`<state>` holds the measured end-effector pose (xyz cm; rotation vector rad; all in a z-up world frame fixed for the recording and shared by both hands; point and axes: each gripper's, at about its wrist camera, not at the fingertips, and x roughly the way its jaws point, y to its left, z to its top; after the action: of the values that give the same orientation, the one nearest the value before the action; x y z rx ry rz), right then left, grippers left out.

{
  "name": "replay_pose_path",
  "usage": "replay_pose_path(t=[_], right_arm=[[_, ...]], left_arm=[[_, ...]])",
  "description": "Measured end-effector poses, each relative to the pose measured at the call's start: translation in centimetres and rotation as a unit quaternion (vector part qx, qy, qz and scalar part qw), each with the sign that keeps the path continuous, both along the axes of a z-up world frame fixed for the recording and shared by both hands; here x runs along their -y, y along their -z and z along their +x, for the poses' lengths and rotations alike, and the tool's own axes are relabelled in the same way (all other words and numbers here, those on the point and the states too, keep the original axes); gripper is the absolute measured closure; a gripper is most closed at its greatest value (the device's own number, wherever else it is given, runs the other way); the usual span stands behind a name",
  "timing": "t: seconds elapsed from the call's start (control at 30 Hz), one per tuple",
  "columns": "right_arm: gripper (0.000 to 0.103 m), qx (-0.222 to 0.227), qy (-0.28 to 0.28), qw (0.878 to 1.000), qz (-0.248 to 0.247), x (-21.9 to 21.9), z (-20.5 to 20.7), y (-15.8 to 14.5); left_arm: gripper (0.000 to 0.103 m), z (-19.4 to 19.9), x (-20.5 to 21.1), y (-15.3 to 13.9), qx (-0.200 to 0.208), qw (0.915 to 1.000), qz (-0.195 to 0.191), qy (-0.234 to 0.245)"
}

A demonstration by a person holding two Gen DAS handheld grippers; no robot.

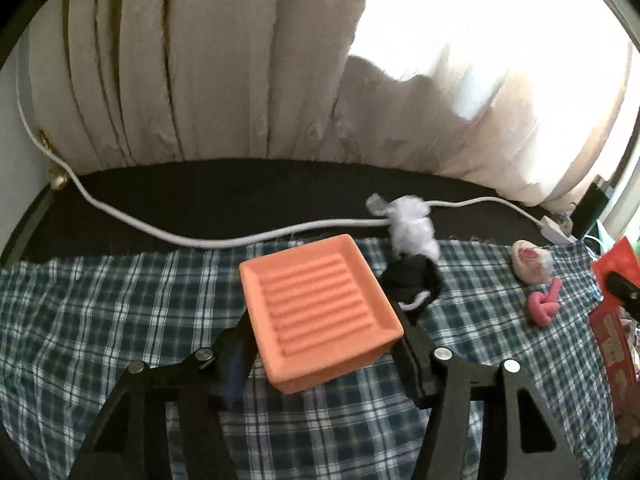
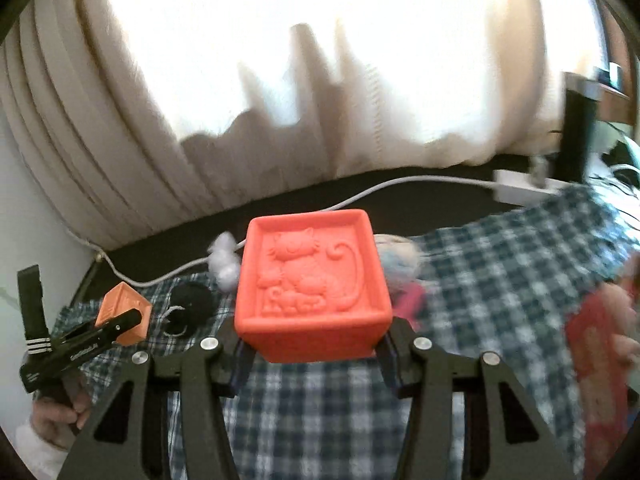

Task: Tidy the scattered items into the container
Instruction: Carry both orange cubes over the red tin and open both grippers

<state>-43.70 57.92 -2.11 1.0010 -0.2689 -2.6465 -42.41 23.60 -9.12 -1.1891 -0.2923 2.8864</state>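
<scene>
Two blocks are clamped at once, one in each pair of tongs. The left gripper (image 1: 326,334) has its jaws pressed on the two flanks of a pale orange block (image 1: 318,312) with a ribbed top face, tilted so one corner points away; gripping by the opposite flat sides keeps the cube from twisting out. The right gripper (image 2: 316,344) squeezes a brighter orange-red block (image 2: 314,284) by its lower sides, the face with a raised cat relief turned up toward the camera. In the right wrist view the left gripper shows at the far left with its block, held by a person's hand (image 2: 52,412) in a pale sleeve.

Beyond the tongs, the plaid cloth (image 1: 100,320) covers the near part of the bench, and a dark bare strip runs along the far edge under the curtain (image 1: 200,80). A white cable (image 1: 224,240) lies along that strip. Just past the left block sit a black tuft (image 1: 416,276) and a white fluffy tuft (image 1: 412,232), touching each other, near the cloth's far edge. Toward the right edge lie a pale round piece (image 1: 530,264) and a pink curved piece (image 1: 544,304), close together. A red box (image 1: 612,320) at the right edge is probably the container, so both blocks likely head there; the remaining scattered bits are not yet tidied.
</scene>
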Motion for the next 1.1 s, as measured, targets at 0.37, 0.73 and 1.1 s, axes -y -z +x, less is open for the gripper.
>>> replay_pose_path(t=[0.37, 0.73, 1.1], right_arm=[[0.048, -0.008, 0.179, 0.982, 0.05, -18.8, 3.5, -2.5], [0.048, 0.074, 0.199, 0.974, 0.081, -24.5, -2.6, 2.1], [0.047, 0.113, 0.16, 0.977, 0.081, -24.9, -4.7, 3.8]], left_arm=[[0.041, 1.3, -4.1, -2.7, -0.012, 0.9993, -0.013, 0.033], [0.041, 3.9, -12.1, -6.9, -0.041, 0.9934, -0.033, 0.101], [0.041, 4.6, -22.1, -8.9, -0.047, 0.9796, -0.007, 0.195]])
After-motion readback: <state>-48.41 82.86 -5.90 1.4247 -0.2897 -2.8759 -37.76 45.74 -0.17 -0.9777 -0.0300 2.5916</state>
